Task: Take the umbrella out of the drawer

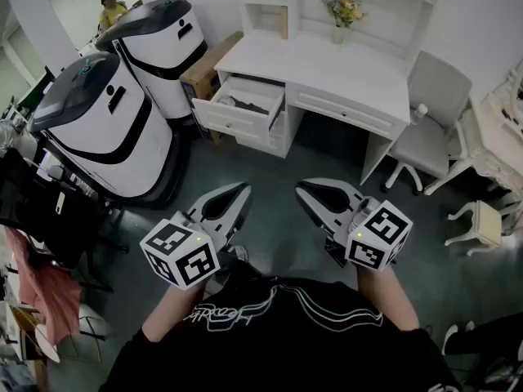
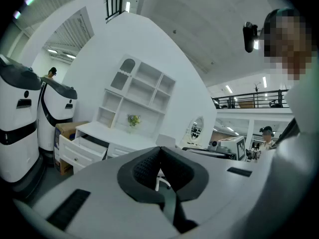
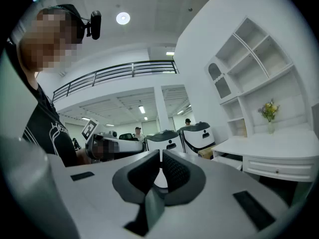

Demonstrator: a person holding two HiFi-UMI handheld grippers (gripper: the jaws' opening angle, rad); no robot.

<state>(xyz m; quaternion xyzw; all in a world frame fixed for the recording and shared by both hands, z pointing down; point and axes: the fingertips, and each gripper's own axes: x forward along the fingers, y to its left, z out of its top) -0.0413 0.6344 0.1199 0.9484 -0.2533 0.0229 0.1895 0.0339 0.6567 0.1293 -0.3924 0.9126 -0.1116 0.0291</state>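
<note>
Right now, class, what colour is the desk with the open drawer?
The desk is white, best seen in the head view.

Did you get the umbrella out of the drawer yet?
Not yet. The drawer already stands open. Both the left tool and right tool are shut and empty, away from the desk. Walking over, reaching in and lifting out the umbrella, unseen from here, remain.

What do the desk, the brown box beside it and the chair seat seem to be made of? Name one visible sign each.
Desk: probably painted wood or board; even white, satin finish, panelled drawer fronts.
Brown box: likely cardboard, though possibly wood; flat matt tan faces.
Chair seat: padded fabric or leatherette, unclear which; soft grey, rounded edges.
</note>
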